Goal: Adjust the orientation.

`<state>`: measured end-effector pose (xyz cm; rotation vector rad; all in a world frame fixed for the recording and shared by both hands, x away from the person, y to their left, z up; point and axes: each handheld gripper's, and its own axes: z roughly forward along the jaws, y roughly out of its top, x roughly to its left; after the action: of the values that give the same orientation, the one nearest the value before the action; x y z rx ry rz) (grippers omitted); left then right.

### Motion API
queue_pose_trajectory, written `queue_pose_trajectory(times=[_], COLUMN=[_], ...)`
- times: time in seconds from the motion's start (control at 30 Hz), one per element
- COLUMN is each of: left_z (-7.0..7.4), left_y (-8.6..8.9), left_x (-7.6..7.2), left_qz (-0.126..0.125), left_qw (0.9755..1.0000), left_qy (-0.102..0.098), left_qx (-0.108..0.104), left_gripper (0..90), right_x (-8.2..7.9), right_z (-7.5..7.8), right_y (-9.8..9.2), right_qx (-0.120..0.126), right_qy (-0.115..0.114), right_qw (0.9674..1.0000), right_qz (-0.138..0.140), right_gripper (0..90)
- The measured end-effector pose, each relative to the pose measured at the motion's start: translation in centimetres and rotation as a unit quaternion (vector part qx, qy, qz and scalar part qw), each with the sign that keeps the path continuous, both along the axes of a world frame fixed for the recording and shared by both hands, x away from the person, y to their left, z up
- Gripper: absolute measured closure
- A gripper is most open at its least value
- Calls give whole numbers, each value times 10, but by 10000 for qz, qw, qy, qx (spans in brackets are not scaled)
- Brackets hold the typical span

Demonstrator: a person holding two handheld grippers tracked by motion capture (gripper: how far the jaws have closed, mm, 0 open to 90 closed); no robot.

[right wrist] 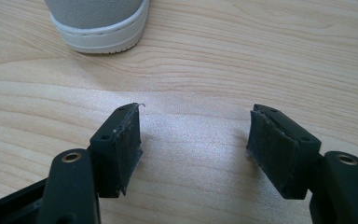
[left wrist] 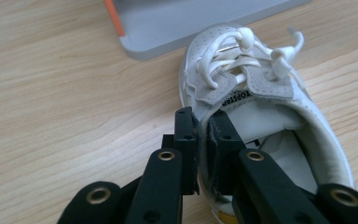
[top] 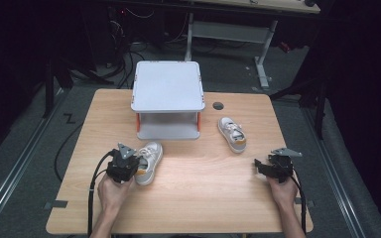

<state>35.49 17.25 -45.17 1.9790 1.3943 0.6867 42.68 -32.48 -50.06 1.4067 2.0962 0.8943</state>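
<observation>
Left gripper (left wrist: 204, 154): jaws pinching near shoe's (left wrist: 261, 107) collar wall, ready to lift.
Right gripper (right wrist: 193, 149): jaws spread, idle at 4 o'clock on table (top: 203, 183).

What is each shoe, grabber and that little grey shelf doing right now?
left gripper: shut on the near shoe's side wall.
near shoe: upright on the table, laced, pinched.
far shoe: upright, laced, untouched.
right gripper: open, holding nothing.
grey shelf: standing, top bare.
</observation>
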Motion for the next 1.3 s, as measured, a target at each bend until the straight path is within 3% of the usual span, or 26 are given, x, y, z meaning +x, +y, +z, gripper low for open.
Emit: queue_pose_trajectory(times=[0.17, 0.2, 0.23, 0.33, 0.37, 0.53, 0.73, 0.8, 0.83, 1.0, 1.03, 1.17, 1.23, 1.3], left_z=[10, 14, 14, 14, 14, 6, 6, 6, 6, 6, 5, 3, 2, 2], left_y=[-27, -41, -41, -73, -73, -111, -128, -128, -128, -125, -123, -121, -120, -117], left_x=[0, 2, 2, 8, 8, 13, 10, 10, 9, 10, 11, 12, 11, 11], left_qz=[-283, -369, -369, -617, -617, -656, -849, -1040, -1063, -1133, -1169, -1182, -1183, -1181], left_qw=[9995, 9992, 9992, 9979, 9979, 9966, 9945, 9936, 9933, 9921, 9913, 9906, 9907, 9902], left_qy=[-85, -91, -91, -26, -26, 110, 179, 423, 449, 501, 509, 509, 437, 362], left_qx=[-78, -96, -96, 197, 197, 484, 579, 100, 12, -178, -321, -467, -509, -653], left_gripper=[844, 844, 844, 844, 844, 842, 784, 763, 751, 722, 673, 540, 519, 431], right_x=[0, 0, 0, 0, 0, 0, 0, 0, 0, 0, 0, 0, 0, 0], right_z=[0, 0, 0, 0, 0, 0, 0, 0, 0, 0, 0, 0, 0, 0], right_y=[0, 0, 0, 0, 0, 0, 0, 0, 0, 0, 0, 0, 0, 0], right_qx=[-1, 0, 0, 3, 3, 0, 6, 5, 6, 1, 0, -1, -1, 4], right_qy=[3, 3, 3, 7, 7, 7, 12, 12, 12, 10, 8, 8, 8, 13], right_qw=[10000, 10000, 10000, 10000, 10000, 10000, 10000, 10000, 10000, 10000, 10000, 10000, 10000, 10000], right_qz=[2, -1, -1, -9, -9, 1, -2, -1, -2, 1, 1, 0, 1, -4], right_gripper=[338, 337, 337, 335, 335, 331, 330, 330, 330, 330, 329, 329, 329, 328])
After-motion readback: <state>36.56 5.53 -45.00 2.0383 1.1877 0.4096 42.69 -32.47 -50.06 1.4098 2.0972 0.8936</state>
